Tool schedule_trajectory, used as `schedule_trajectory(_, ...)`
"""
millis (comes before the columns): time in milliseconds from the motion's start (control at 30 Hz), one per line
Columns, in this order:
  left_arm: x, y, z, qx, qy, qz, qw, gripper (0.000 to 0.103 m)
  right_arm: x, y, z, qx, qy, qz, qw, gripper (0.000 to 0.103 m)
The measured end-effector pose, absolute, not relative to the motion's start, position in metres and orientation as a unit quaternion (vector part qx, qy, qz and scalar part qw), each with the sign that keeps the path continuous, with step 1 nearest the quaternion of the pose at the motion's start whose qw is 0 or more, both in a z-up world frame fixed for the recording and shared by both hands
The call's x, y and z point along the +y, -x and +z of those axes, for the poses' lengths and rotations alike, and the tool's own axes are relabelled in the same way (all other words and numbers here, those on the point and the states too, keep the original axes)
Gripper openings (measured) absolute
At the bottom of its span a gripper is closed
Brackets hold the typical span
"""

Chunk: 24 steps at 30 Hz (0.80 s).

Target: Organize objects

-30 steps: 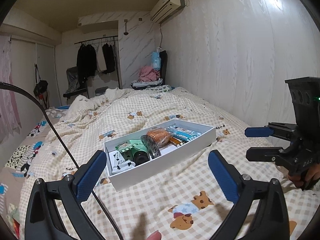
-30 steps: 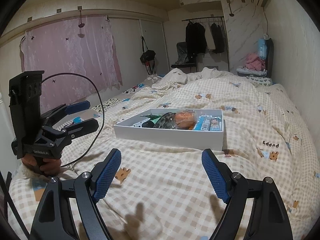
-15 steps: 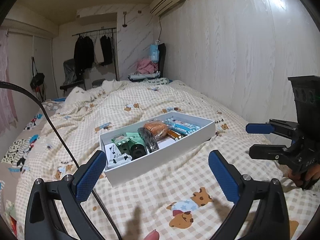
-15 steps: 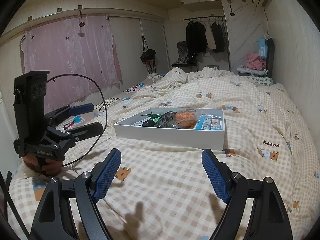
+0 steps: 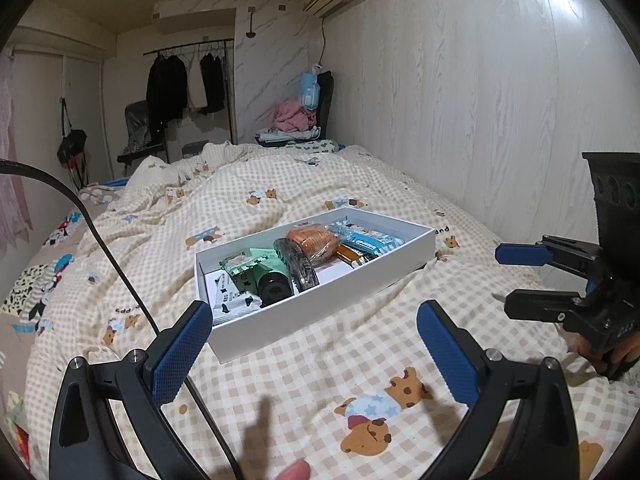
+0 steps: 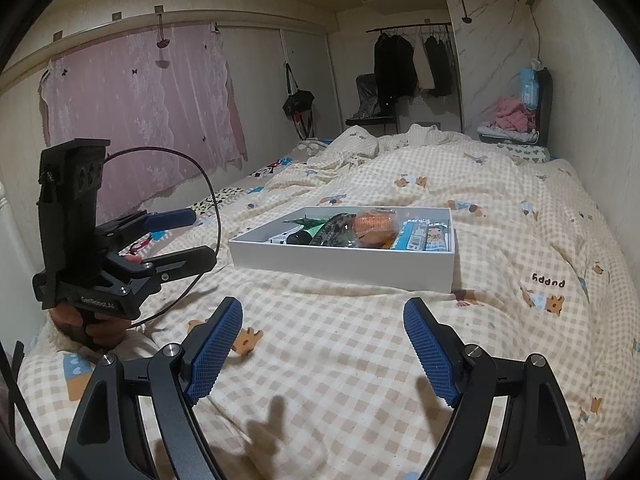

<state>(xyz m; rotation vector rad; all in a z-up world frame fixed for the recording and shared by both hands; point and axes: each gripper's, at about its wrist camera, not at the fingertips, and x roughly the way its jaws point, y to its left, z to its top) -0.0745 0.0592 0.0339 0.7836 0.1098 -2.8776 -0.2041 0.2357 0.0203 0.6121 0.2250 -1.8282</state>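
Note:
A shallow white box [image 5: 360, 284] [image 6: 340, 264] lies on the checked bedspread. It holds an orange round packet [image 5: 312, 240] [image 6: 374, 228], a blue snack packet [image 5: 368, 238] [image 6: 416, 236], a dark packet [image 5: 298, 264], a black cylinder [image 5: 272, 284] and a white card [image 5: 230, 300]. My left gripper [image 5: 313, 312] [image 6: 202, 236] is open and empty, just short of the box's near wall. My right gripper [image 6: 323, 306] [image 5: 505, 280] is also open and empty, a little before the box's long side.
A black cable [image 5: 112, 260] trails from the left gripper across the bed. The wood-patterned wall [image 5: 500, 120] runs along the bed's right side. A clothes rail [image 6: 412, 60] and a chair with pink laundry [image 5: 296, 120] stand beyond the bed.
The left gripper has turned a little and edged toward the box. The right gripper has stayed still. Both stay open.

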Motion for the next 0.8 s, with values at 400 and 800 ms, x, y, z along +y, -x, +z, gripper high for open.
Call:
schedule_trajectory(400, 0.074, 0.073, 0.035, 0.001, -0.258, -0.964, 0.069, 0.103, 0.235, 0.205, 0.019, 0.099, -0.266, -0.776, 0.563, 0.084)
schedule_trajectory(800, 0.061, 0.071, 0.037, 0.032, -0.252, -0.965, 0.064, 0.102, 0.235, 0.204, 0.019, 0.1, -0.268, -0.774, 0.564, 0.084)
